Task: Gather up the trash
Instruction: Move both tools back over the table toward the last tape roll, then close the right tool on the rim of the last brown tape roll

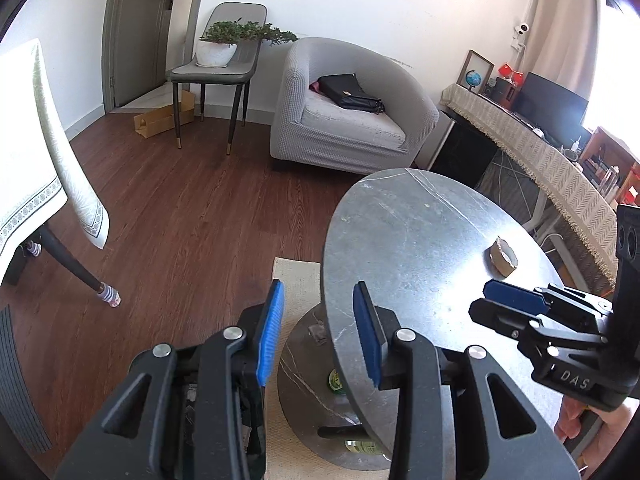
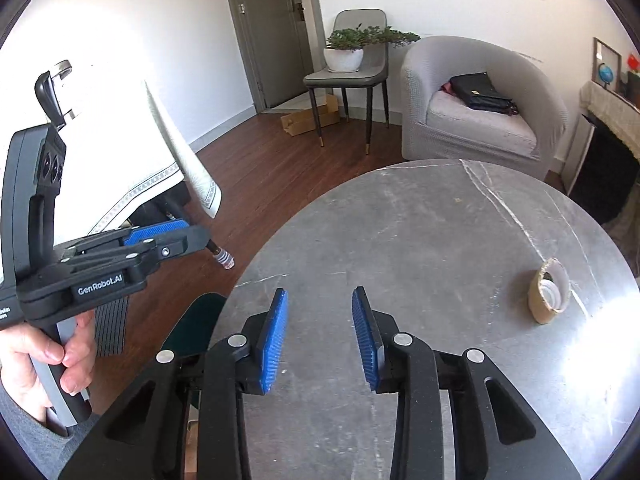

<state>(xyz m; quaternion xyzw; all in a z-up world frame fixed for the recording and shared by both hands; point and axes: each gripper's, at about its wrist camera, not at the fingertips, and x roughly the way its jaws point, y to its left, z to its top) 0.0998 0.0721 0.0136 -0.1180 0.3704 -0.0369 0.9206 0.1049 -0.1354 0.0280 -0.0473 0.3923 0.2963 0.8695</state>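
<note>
Trash, a cardboard tape roll (image 2: 550,291), is left uncollected on the round table (image 2: 400,220), both grippers (image 2: 320,340) (image 1: 318,332) parted and empty near it.

Cardboard roll (image 2: 549,291) on round table (image 2: 420,232), right side; armchair (image 2: 480,108) behind table.

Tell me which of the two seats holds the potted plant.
The slim grey dining chair by the door holds the potted plant; the rounded grey armchair holds a black bag instead.
</note>
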